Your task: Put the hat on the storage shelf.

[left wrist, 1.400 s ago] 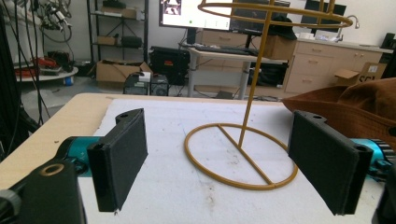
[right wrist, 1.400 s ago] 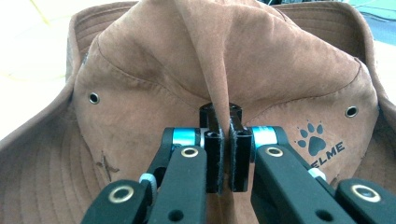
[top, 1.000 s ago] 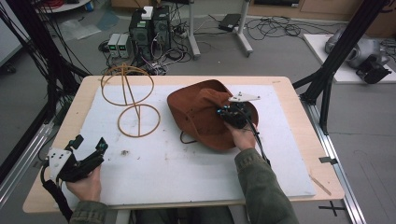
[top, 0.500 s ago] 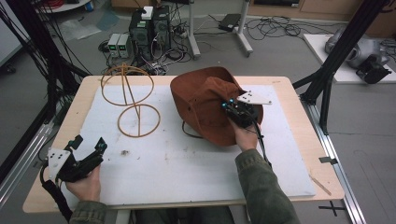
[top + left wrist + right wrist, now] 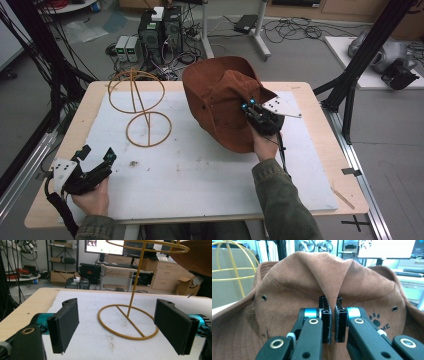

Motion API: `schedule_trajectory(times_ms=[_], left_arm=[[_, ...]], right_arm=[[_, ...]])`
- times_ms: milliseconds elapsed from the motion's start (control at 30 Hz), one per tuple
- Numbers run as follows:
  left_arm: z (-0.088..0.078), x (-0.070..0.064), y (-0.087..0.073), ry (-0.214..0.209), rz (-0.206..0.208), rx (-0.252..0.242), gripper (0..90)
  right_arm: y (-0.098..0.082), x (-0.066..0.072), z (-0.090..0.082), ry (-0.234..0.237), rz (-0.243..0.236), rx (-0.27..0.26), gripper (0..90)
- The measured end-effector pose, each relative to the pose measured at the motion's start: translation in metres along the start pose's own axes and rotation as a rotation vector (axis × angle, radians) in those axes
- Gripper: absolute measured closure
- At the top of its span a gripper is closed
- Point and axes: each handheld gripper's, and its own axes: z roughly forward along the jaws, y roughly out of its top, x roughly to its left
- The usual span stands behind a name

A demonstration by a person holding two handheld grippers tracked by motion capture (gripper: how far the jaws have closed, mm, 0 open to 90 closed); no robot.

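Right gripper [image 5: 331, 322]: I have its jaws clenched on a pinched fold of the brown hat [image 5: 220, 105]; gripping the cloth at a fold gives me a hold that thin fabric will not slip out of.
Hat: it hangs off that pinch, raised and tilted over the far right part of the table [image 5: 320, 165], its low edge close above the white mat [image 5: 200, 175]. I judge I hold it up so the crown opens and can go over a form.
Wire stand [image 5: 142, 107]: it stands upright near the far left corner of the mat, ring base flat, round cage on top, apart from the hat. It looks like the place the hat is meant for.
Left gripper [image 5: 117, 322]: jaws spread wide with nothing between them, parked near the table's near left corner. It faces the stand's base, so I keep it ready to steady the stand.
Risk: as I judge it, the light stand could tip when the hat lands.
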Motion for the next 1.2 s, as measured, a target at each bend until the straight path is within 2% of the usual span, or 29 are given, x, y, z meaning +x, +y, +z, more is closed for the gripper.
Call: schedule_trajectory(times_ms=[167, 200, 267, 300, 467, 567, 900, 1200], left_arm=[[0.001, -0.001, -0.001, 0.0, -0.004, 0.0, 20.4], [0.001, -0.001, -0.001, 0.0, -0.003, 0.002, 20.4], [0.001, -0.001, -0.001, -0.001, -0.001, 0.002, 20.4], [0.001, -0.001, -0.001, -0.002, 0.0, 0.002, 20.4], [0.0, -0.002, -0.001, -0.003, -0.001, 0.003, 20.4], [0.0, -0.001, 0.0, -0.001, -0.006, -0.005, 20.4], [-0.001, 0.002, 0.0, 0.003, -0.018, -0.005, 20.4], [-0.002, 0.007, -0.001, 0.017, -0.03, -0.006, 20.3]], right_arm=[[0.005, -0.002, -0.003, -0.01, 0.009, -0.049, 87.8], [0.01, -0.003, -0.006, -0.013, 0.019, -0.077, 87.8], [0.012, -0.004, -0.006, -0.012, 0.018, -0.086, 87.8], [0.018, -0.004, -0.008, -0.013, 0.02, -0.112, 87.8], [0.029, -0.004, -0.008, -0.006, 0.019, -0.144, 87.7], [0.04, -0.001, -0.007, 0.006, 0.021, -0.18, 87.8], [0.058, 0.01, 0.002, 0.032, 0.003, -0.193, 87.8], [0.074, 0.036, 0.022, 0.087, -0.02, -0.202, 87.7]])
